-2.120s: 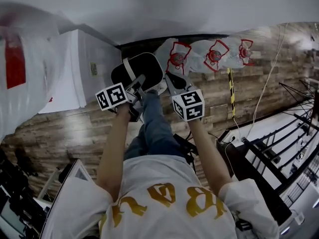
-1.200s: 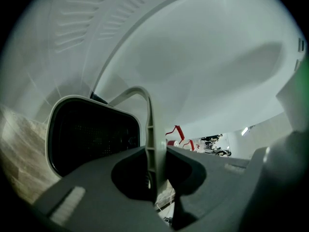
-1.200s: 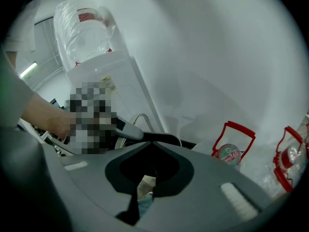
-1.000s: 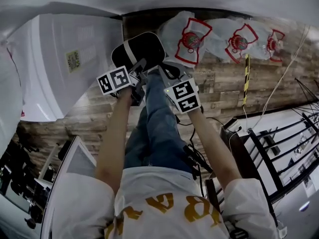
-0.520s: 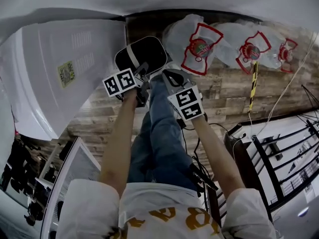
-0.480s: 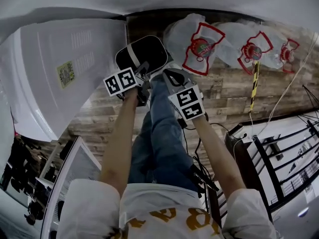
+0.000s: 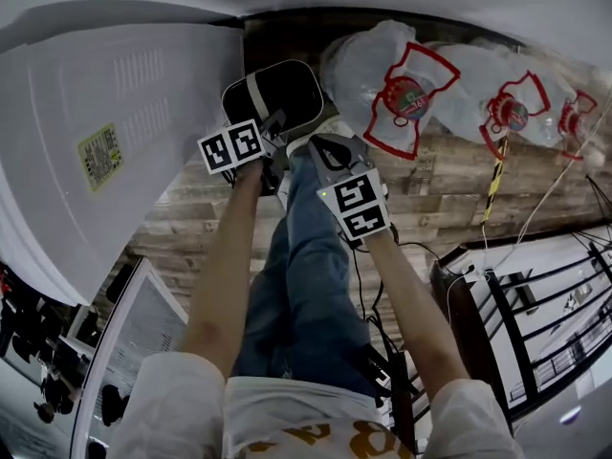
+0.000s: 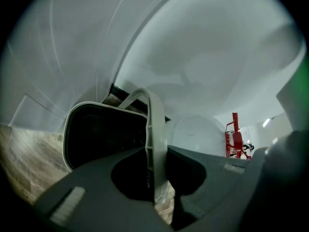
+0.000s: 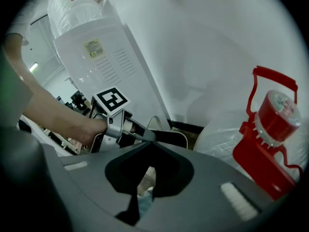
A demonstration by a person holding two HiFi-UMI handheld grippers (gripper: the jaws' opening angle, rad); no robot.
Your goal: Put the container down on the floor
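A black container (image 7: pixel 287 94) with a pale rim and a grey-white bail handle (image 8: pixel 155 124) hangs in front of the person's legs, over the wood floor (image 7: pixel 430 189) by the wall. My left gripper (image 7: pixel 273 127) is shut on that handle, which runs straight between its jaws (image 8: pixel 157 178). The container's dark opening (image 8: pixel 104 134) shows just beyond them. My right gripper (image 7: pixel 311 146) is beside the left one, close to the container. Its jaws meet at the tips (image 9: pixel 148 141) with nothing visible between them. The left gripper's marker cube (image 9: pixel 112 99) shows just ahead of it.
A tall white appliance (image 7: pixel 105 132) stands at the left against the wall. Big water jugs in clear bags with red handles (image 7: pixel 402 89) lie on the floor at the right. A black metal rack (image 7: pixel 535 295) and cables sit further right.
Both grippers keep their hold and stay together by the container. The white appliance and the water jugs have grown larger in view as the camera moved toward the wall.
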